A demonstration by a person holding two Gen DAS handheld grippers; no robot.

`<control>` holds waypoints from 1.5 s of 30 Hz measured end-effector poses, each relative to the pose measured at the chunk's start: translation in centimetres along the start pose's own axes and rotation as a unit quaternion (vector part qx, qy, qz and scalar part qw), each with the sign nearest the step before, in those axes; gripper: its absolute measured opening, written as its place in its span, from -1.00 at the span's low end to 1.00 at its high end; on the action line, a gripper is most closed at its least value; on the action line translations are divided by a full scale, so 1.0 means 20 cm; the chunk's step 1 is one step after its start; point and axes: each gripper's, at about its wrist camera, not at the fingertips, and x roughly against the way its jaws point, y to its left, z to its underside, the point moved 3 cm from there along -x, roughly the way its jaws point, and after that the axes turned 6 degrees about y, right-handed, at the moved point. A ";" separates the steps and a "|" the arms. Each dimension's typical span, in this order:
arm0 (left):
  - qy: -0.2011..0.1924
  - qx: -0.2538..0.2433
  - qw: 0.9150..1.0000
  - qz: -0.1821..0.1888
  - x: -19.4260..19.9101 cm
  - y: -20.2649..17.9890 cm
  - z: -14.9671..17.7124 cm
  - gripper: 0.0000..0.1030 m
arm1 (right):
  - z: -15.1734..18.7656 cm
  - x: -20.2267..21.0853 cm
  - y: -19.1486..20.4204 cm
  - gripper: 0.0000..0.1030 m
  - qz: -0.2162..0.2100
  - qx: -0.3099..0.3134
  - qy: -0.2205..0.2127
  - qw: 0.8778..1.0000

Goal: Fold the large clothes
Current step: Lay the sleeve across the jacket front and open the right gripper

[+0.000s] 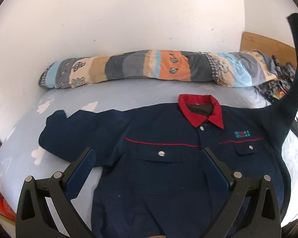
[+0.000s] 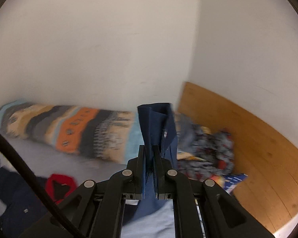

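Black linkage arms with round metal pivot pins frame the left claw [image 1: 148, 154], whose blue ribbed pads stand wide apart with nothing between them. It hovers over the navy work jacket [image 1: 168, 158], which lies front-up on the bed [image 1: 21, 138]. The cloth is smooth and matte, with a red collar [image 1: 200, 109], thin red piping across the chest, two flapped pockets with silver snaps and a small teal embroidered mark. Its left-hand sleeve, as the left wrist view shows it, lies flat and bent on the pale blue cloud-print sheet.

At the far right edge of that view the other sleeve [image 1: 296, 63] rises in a taut dark strip off the bed. The right wrist view shows why: the right claw [image 2: 151, 154] is pressed shut on the folded sleeve end [image 2: 159, 123], which sticks up above the pads in a creased blue wedge. This view is blurred.

Along the white wall [image 1: 129, 19] lies a long rolled quilt [image 1: 149, 67], soft and striped in grey, tan, orange and light blue. A crumpled patterned cloth [image 2: 210, 150] sits beside the wooden headboard [image 2: 248, 130]. Bare sheet shows between jacket and quilt, and to the left of the flat sleeve up to the mattress edge.
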 end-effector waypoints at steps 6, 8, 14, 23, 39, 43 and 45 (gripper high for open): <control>0.003 0.031 0.999 -0.023 0.02 0.21 -0.01 1.00 | -0.04 -0.01 0.75 -0.89 -0.121 0.080 0.004 0.989; 0.006 0.042 0.999 -0.033 0.03 0.28 0.00 1.00 | 0.00 -0.03 1.07 -0.89 -0.156 0.113 0.012 0.981; 0.012 0.077 0.992 -0.099 0.08 0.59 0.07 1.00 | 0.35 -0.23 1.90 -0.89 -0.243 0.177 0.067 0.951; 0.039 0.121 0.985 -0.116 0.01 0.78 0.07 1.00 | 1.35 -0.78 2.60 -0.77 -0.299 0.217 0.219 0.903; 0.106 0.067 0.992 -0.013 -0.54 0.36 -0.15 1.00 | 1.25 -0.77 1.42 0.07 -0.285 0.059 0.167 0.942; 0.146 0.025 0.989 -0.001 -0.83 0.12 -0.11 1.00 | 1.47 -0.98 1.08 0.07 -0.208 0.031 0.226 0.951; 0.197 0.006 0.980 -0.013 -1.02 0.04 -0.02 1.00 | 1.57 -1.04 0.96 0.07 -0.192 0.001 0.255 0.948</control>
